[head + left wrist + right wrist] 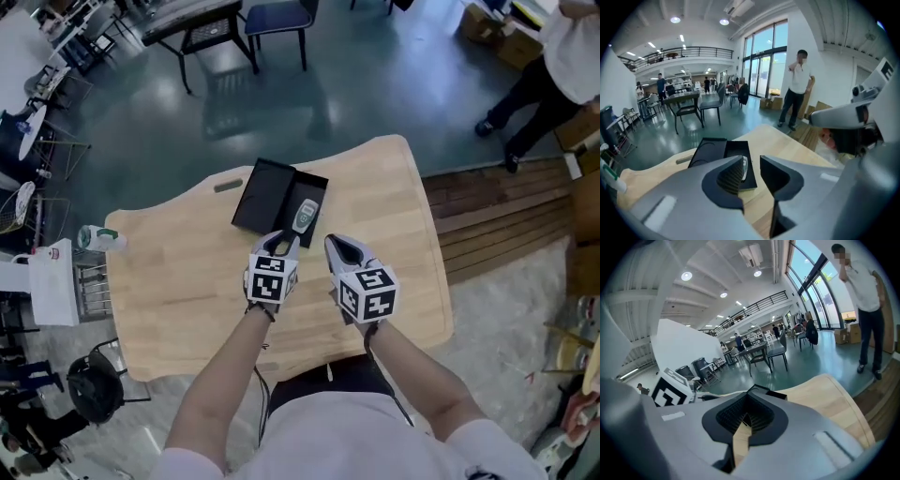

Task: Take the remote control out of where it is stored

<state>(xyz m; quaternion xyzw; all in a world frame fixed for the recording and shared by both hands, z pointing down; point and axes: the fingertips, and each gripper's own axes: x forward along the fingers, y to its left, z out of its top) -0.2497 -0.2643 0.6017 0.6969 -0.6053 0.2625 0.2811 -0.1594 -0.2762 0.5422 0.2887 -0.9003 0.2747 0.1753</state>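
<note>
A grey-white remote control (305, 215) lies in the tray of an opened black box (267, 192) at the far middle of the wooden table (178, 281). The box's lid lies beside the tray on the left. My left gripper (284, 243) hovers just in front of the remote, its jaws open with nothing between them. In the left gripper view, the left gripper (751, 164) frames a sliver of the remote (745, 168) and the box (715, 151). To its right, my right gripper (336, 247) is shut and empty. The right gripper (746, 417) points past the box (769, 393).
A white bottle with a green band (101, 238) lies at the table's left edge. A white rack (52, 281) stands left of the table. Wooden planks (492, 225) lie on the floor at the right. A person (553, 66) stands at the far right, chairs (272, 23) beyond the table.
</note>
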